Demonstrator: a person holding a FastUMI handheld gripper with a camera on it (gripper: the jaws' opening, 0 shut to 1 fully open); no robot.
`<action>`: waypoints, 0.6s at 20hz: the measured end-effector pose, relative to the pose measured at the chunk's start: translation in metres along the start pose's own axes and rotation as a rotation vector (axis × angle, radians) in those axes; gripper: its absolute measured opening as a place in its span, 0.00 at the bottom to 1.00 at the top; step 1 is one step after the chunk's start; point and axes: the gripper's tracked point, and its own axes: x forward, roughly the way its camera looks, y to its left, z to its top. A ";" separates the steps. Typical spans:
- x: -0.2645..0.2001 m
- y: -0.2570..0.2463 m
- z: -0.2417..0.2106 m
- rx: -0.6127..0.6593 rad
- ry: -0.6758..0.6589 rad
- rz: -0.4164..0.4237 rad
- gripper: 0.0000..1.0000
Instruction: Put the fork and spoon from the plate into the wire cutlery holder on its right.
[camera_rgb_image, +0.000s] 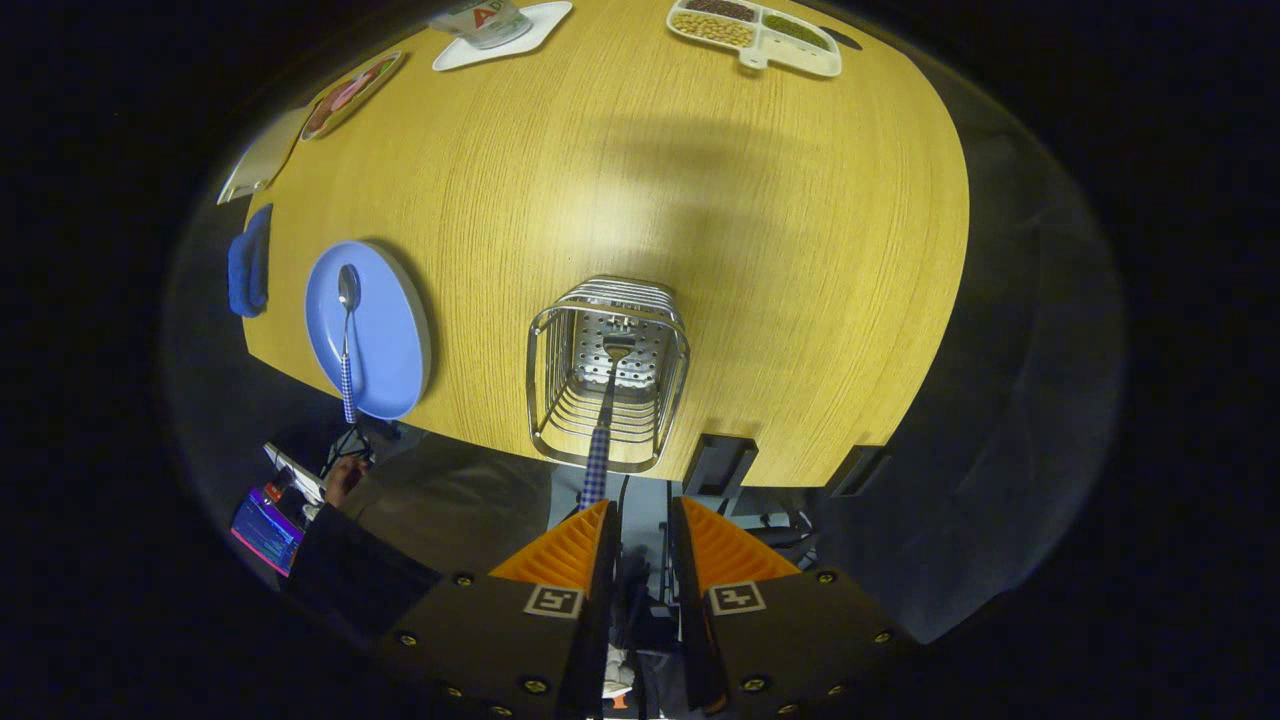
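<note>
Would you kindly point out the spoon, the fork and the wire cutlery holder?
spoon (347, 340): gripper view, on its handle's upper part.
fork (604, 408): gripper view, mid-handle inside the holder.
wire cutlery holder (540, 345): gripper view, its left rim.

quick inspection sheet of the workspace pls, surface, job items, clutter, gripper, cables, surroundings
surface: wooden table, bare in the middle
fork: standing in the wire holder, head down, handle leaning out toward the gripper
spoon: lying on the blue plate, left of the holder
clutter: divided tray of beans, white mat with a cup, blue cloth, round dish, all at the table's edges
gripper: above the holder, fingers slightly apart, not pressing the fork
cables: some under the table
surroundings: person's hand and a screen below the plate
</note>
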 end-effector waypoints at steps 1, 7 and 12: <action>-0.002 0.000 -0.003 0.009 -0.025 0.003 0.31; -0.027 0.027 -0.019 0.039 -0.225 -0.029 0.31; -0.039 0.072 -0.039 0.060 -0.362 -0.026 0.31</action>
